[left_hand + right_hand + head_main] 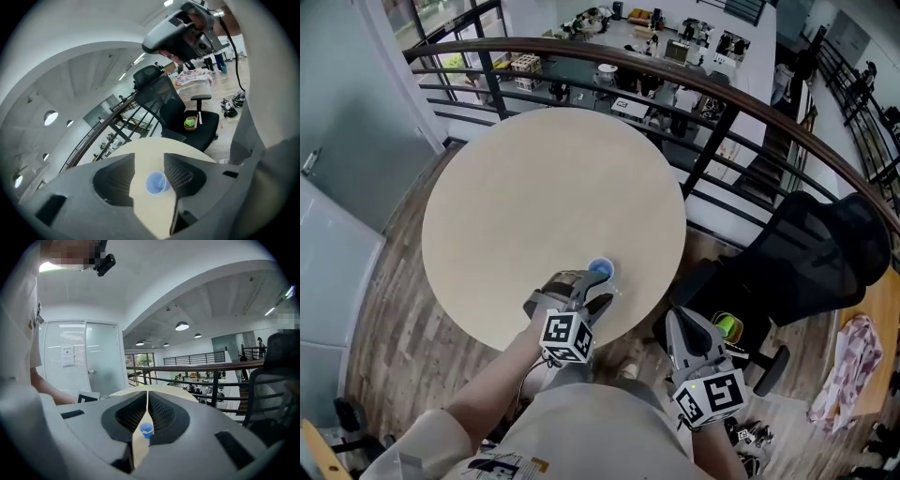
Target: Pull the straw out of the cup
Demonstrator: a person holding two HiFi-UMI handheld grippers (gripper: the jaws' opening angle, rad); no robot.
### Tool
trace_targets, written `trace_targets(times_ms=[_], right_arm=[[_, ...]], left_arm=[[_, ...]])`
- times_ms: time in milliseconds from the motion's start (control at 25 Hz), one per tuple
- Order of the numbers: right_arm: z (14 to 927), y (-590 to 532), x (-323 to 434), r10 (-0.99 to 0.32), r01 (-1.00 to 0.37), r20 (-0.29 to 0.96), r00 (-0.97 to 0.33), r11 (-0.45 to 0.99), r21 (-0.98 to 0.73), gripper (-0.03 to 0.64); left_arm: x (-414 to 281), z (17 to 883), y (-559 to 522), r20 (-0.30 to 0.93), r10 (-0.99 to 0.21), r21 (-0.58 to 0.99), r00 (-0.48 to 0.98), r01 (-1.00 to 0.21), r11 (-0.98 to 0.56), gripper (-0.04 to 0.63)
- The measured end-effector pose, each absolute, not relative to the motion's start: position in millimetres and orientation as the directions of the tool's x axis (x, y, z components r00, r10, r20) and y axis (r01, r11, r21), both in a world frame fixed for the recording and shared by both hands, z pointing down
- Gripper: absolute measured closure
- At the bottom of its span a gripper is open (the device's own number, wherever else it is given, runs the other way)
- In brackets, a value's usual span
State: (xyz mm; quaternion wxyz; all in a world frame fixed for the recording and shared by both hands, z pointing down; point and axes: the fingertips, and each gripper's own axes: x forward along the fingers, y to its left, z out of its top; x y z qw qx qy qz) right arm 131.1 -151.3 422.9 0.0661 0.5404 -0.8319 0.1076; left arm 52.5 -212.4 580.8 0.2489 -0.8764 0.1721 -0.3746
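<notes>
A small blue cup (pixel 600 269) stands near the front edge of the round beige table (pixel 534 187). My left gripper (pixel 592 285) sits just in front of the cup, jaws open. In the left gripper view the cup (pixel 156 183) shows in the gap between the open jaws of the left gripper (pixel 149 156), untouched; a pale stub inside it may be the straw. My right gripper (pixel 679 321) hangs off the table's right edge with its jaw tips together. Through the slit below the tips of the right gripper (pixel 147 393) I see the cup (pixel 146 430), far off.
A black office chair (pixel 811 262) stands right of the table, with a green thing (pixel 727 325) on its seat. A dark curved railing (pixel 675 84) runs behind the table, over a lower floor. A pink cloth (pixel 853 361) lies at the far right.
</notes>
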Motion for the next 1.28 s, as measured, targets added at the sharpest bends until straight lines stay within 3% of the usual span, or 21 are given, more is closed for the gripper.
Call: trace_targets(times_ms=[160, 400, 760, 960, 1280], right_arm=[[429, -153, 135, -0.884, -0.917, 0.244, -0.398, 0.382, -0.112, 0.592], [438, -156, 143, -0.883, -0.923, 0.27, -0.384, 0.367, -0.112, 0.592], [454, -160, 155, -0.879, -0.934, 0.315, -0.357, 0.338, -0.115, 0.592], [455, -163, 155, -0.879, -0.935, 0.32, -0.354, 0.335, -0.115, 0.592], [457, -165, 152, -0.874, -0.932, 0.325, -0.361, 0.342, -0.116, 0.592]], left_arm=[[62, 609, -212, 0.618, -0.453, -0.608, 0.643, 0.026, -0.793, 0.407], [69, 647, -211, 0.679, -0.417, -0.591, 0.605, 0.113, -0.798, 0.407], [76, 680, -217, 0.711, -0.39, -0.549, 0.585, 0.115, -0.828, 0.412], [79, 678, -222, 0.675, -0.415, -0.563, 0.611, 0.063, -0.824, 0.546], [80, 665, -231, 0.638, -0.445, -0.563, 0.628, -0.013, -0.826, 0.558]])
